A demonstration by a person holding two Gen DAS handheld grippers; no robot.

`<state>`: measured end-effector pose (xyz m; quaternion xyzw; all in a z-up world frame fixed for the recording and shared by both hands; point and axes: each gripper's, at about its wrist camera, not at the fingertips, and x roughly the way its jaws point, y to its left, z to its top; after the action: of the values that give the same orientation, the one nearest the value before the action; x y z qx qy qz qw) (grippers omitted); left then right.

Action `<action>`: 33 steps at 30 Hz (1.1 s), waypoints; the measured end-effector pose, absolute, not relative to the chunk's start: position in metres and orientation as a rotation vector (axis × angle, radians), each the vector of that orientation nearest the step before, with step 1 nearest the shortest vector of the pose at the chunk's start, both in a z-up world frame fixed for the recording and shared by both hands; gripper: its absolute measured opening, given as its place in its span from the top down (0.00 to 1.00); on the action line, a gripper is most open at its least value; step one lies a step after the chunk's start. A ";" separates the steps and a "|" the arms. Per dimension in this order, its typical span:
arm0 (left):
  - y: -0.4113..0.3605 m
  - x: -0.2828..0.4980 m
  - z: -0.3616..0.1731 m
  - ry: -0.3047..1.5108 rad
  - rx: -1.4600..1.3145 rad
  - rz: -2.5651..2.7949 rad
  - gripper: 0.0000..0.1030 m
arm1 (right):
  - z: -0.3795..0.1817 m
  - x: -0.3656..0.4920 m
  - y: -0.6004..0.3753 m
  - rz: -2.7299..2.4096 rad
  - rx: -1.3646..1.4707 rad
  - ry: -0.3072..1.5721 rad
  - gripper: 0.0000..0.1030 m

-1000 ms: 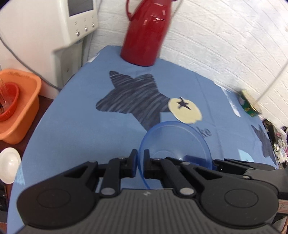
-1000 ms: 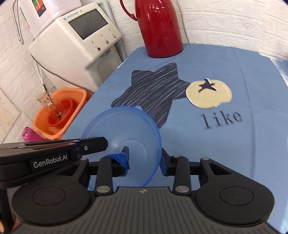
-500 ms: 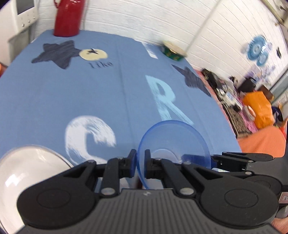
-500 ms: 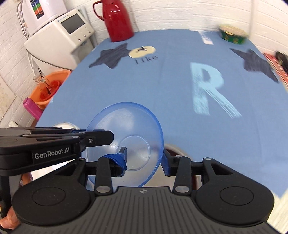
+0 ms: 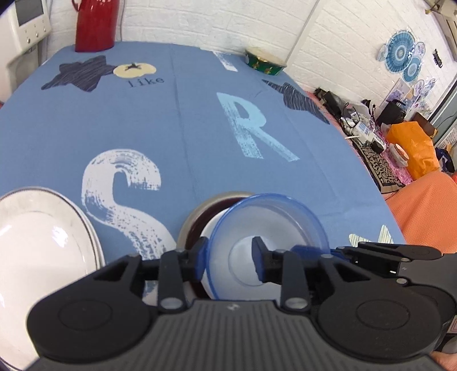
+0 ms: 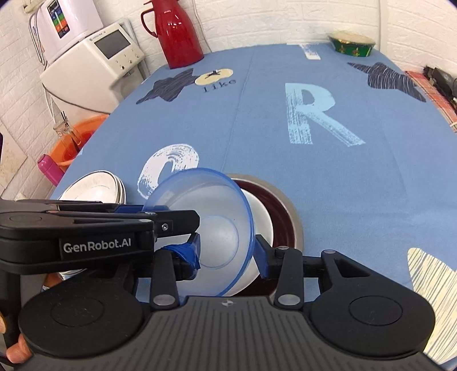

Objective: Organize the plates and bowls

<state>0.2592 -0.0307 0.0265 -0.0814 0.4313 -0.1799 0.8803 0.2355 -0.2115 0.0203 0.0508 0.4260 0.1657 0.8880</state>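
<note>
Blue bowl [image 5: 265,242] is sitting tilted in the white bowl [image 5: 208,234], straight ahead of both grippers at the near table edge. Left gripper [image 5: 229,256] is standing wide, its jaws straddling the near rim at about 6 o'clock of the bowl. The left pad is just beside the rim, and I'm seeing no pinch on the wall. Right gripper [image 6: 227,254] is also gaping. One jaw is showing through the clear wall on the inside and the other is sitting outside the rim at 3 o'clock, with no clamp visible.

In the right wrist view the bowl is leaning toward 9 o'clock and isn't seated flat. Whether it is resting on a finger or only on the white bowl, I can't tell. The white bowl is nesting inside a dark red bowl [image 6: 282,205] with a pale rim, so a three-bowl stack is forming.

Going outward, a pile of white plates [image 5: 42,242] is lying at 9 o'clock on the blue tablecloth [image 5: 200,128]. A green tin [image 5: 265,61] is sitting far off at 1 o'clock and a red thermos [image 5: 95,25] at 11 o'clock, both well apart from the stack.

Judging the step as release, with the blue bowl being dropped into the nest. The next move is probably calling for both grippers to back straight out toward 6 o'clock without hooking the rim. A light nudge may be needed to level the bowl. The thin plastic looks light, so any snag is likely to tip it out.
</note>
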 end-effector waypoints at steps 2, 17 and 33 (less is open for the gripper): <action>-0.032 0.257 0.029 0.877 -0.159 -0.376 0.65 | 0.022 0.233 -0.213 0.336 0.110 0.868 0.76; 0.007 0.250 0.045 0.783 -0.248 -0.332 0.49 | 0.038 0.182 -0.246 0.219 0.342 0.532 0.73; 0.026 0.250 0.034 0.784 -0.250 -0.270 0.46 | -0.006 0.175 -0.267 0.097 0.494 0.529 0.68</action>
<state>0.2501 0.0261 0.0341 -0.1213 0.3797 -0.1307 0.9078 0.1751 -0.2668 -0.0059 0.2414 0.2589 0.0476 0.9341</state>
